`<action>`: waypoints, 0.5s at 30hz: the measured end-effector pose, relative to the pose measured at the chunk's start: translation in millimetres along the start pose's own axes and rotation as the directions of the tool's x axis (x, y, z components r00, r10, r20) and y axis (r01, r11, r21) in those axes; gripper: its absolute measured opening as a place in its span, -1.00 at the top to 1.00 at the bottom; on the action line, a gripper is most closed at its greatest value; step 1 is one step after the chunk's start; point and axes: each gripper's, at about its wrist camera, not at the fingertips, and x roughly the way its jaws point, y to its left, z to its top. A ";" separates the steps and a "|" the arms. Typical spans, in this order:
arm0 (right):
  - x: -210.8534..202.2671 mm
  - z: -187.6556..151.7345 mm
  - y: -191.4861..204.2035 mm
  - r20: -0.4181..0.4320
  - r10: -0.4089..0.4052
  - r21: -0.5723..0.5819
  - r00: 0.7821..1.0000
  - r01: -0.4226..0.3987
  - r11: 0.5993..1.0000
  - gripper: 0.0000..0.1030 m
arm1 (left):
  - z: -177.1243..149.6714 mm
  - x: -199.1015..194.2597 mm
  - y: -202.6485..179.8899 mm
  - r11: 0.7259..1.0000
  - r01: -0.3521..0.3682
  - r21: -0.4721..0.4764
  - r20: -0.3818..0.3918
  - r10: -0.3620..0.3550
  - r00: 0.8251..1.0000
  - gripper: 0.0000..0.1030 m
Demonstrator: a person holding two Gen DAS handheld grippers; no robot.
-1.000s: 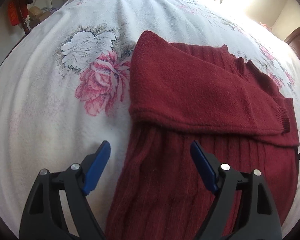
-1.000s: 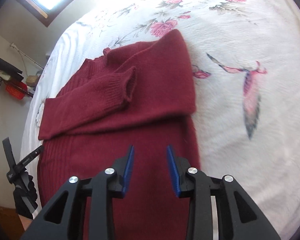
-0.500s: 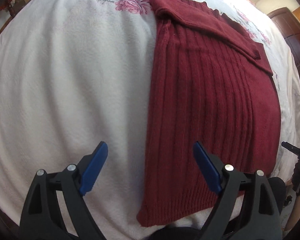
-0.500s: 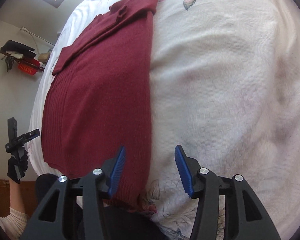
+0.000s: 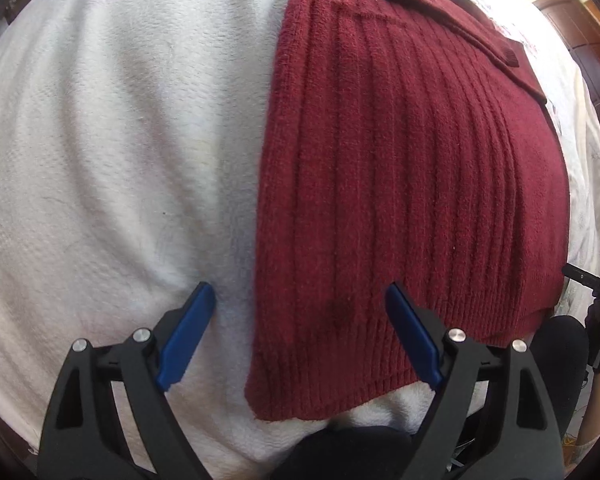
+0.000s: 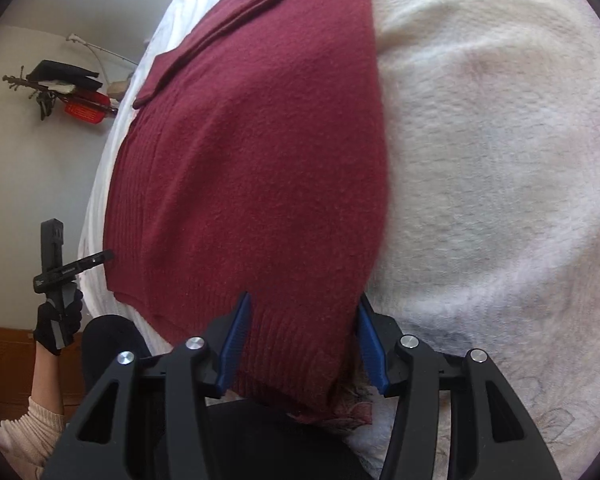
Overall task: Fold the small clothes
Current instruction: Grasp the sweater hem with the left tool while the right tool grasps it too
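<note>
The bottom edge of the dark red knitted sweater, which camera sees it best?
Left wrist view: the dark red knitted sweater shows its bottom edge nearly corner to corner. In the right wrist view the right tongs cover much of it.

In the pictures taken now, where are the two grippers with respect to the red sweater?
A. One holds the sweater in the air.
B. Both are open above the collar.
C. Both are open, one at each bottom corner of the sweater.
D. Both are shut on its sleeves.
C: the left gripper and the right gripper both stand open at the ribbed bottom corners of the sweater, which lies flat on the white bedspread.
</note>
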 end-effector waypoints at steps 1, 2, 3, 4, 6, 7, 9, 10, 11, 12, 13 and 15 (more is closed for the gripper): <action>1.6 0.0 2.8 0.002 0.001 -0.008 1.000 -0.001 1.000 -0.01 | -2.6 -0.2 0.3 1.000 0.006 0.003 -0.001 -0.006 1.000 -0.55; 1.5 -0.8 3.5 0.006 0.002 -0.010 1.000 -0.002 1.000 -0.01 | -5.5 -0.1 1.2 1.000 0.016 0.002 -0.003 -0.016 1.000 -0.49; 2.6 -0.1 6.1 0.010 0.009 -0.009 1.000 -0.009 1.000 0.04 | -7.4 1.9 0.1 1.000 0.027 -0.003 -0.006 -0.027 1.000 -0.38; 2.3 -0.9 7.1 0.016 0.020 -0.008 1.000 -0.019 1.000 0.08 | -9.9 1.4 2.2 0.999 0.034 -0.011 -0.007 -0.034 0.999 -0.29; 0.9 -1.4 8.5 0.025 0.032 -0.002 0.999 -0.032 0.999 0.50 | -12.0 -0.2 5.1 0.999 0.043 -0.024 -0.010 -0.044 0.999 0.22; 0.2 -0.9 10.0 0.029 0.039 -0.002 0.999 -0.039 0.999 0.60 | -12.4 -1.0 6.8 0.998 0.046 -0.037 -0.012 -0.046 0.999 0.33; -1.2 -0.4 13.1 0.034 0.033 -0.002 0.999 -0.033 0.999 0.77 | -14.0 -2.7 14.0 0.994 0.079 -0.069 -0.017 -0.081 0.997 0.66; -2.3 0.3 14.1 0.036 0.029 -0.001 0.999 -0.029 1.000 0.78 | -15.0 -2.9 17.1 0.990 0.110 -0.091 -0.016 -0.112 0.994 0.77; -3.9 0.3 14.8 0.040 0.037 0.001 0.999 -0.037 0.999 0.80 | -16.3 -4.9 19.7 0.988 0.117 -0.103 -0.007 -0.118 0.993 0.78; -6.7 0.5 15.9 0.049 0.055 0.005 0.997 -0.055 0.998 0.82 | -17.6 -8.1 19.7 0.987 0.120 -0.103 0.003 -0.120 0.993 0.79; -11.1 0.3 14.8 0.061 0.087 0.010 0.994 -0.088 0.996 0.82 | -18.5 -12.7 19.3 0.985 0.139 -0.103 0.018 -0.138 0.990 0.80; -24.2 1.4 16.9 0.102 0.172 0.014 0.980 -0.174 0.985 0.83 | -20.2 -28.5 19.6 0.971 0.212 -0.111 0.065 -0.206 0.976 0.81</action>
